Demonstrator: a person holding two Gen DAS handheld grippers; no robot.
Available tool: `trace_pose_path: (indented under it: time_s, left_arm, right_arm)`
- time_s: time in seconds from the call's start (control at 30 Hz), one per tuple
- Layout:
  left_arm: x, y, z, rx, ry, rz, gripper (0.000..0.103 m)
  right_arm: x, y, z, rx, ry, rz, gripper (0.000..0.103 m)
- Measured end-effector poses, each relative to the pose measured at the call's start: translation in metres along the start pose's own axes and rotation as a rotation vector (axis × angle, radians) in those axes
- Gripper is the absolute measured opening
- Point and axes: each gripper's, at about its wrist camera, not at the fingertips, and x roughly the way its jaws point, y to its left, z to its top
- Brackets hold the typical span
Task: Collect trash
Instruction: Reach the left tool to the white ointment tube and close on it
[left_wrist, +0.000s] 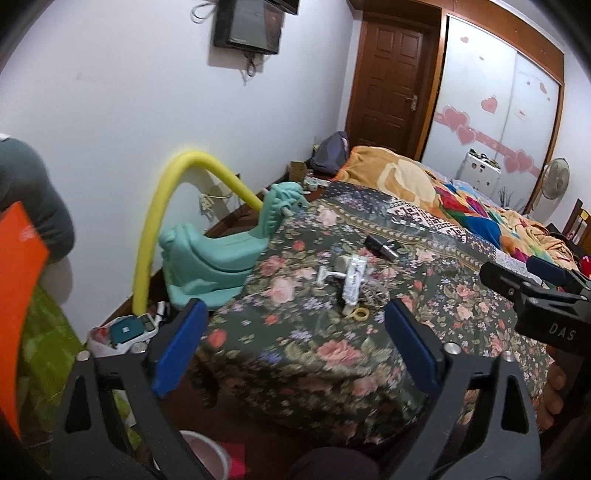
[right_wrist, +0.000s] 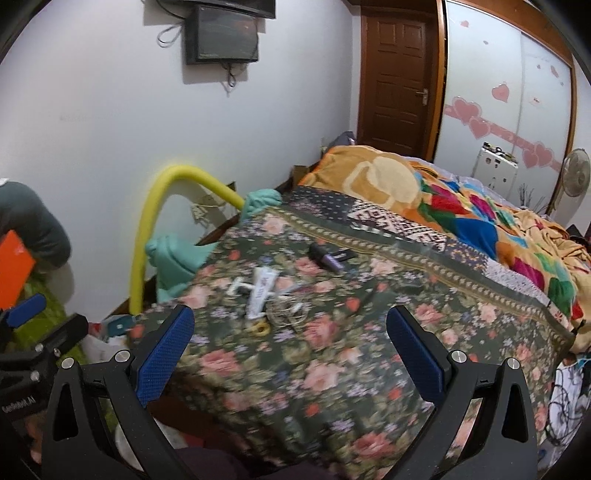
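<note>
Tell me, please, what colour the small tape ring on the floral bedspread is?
Yellow. The tape ring lies nearest the camera among the small items on the bedspread, clearest in the left wrist view.

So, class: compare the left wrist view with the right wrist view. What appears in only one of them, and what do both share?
Only the left wrist view shows the backpack by the door and a pale bucket rim low on the floor.

Only the right wrist view shows the tangle of cables beside the bed's right edge.

Both show the floral bedspread, the white tube, the yellow ring, the black gadget, and the yellow foam tube.
</note>
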Motion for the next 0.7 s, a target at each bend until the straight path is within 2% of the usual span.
trace_pose_path:
  time_s: [0.23,0.43,0.5,0.57,0.7]
  left_arm:
    - [0.064,-0.03,0.011,0.013,0.077,-0.059,0.084]
    - [0.127,-0.046,0.01,0.046,0.168,-0.084,0.07]
    - [0.148,-0.048,0.007,0.045,0.207,-0.094,0.063]
    - [0.17,-0.049,0.004,0.043,0.252,-0.104,0.056]
    - [0.202,-0.048,-0.002,0.006,0.313,-0.157,0.051]
  right_arm:
    - [0.05,-0.034,0.004,0.004,0.059,-0.017,0.103]
    - [0.094,-0.051,0.0,0.04,0.123,0.043,0.103]
    - [0.113,-0.055,-0.002,0.076,0.157,0.088,0.098]
    - [0.126,-0.055,-0.003,0.096,0.188,0.134,0.087]
    - [0.157,-0.049,-0.003,0.101,0.261,0.221,0.068]
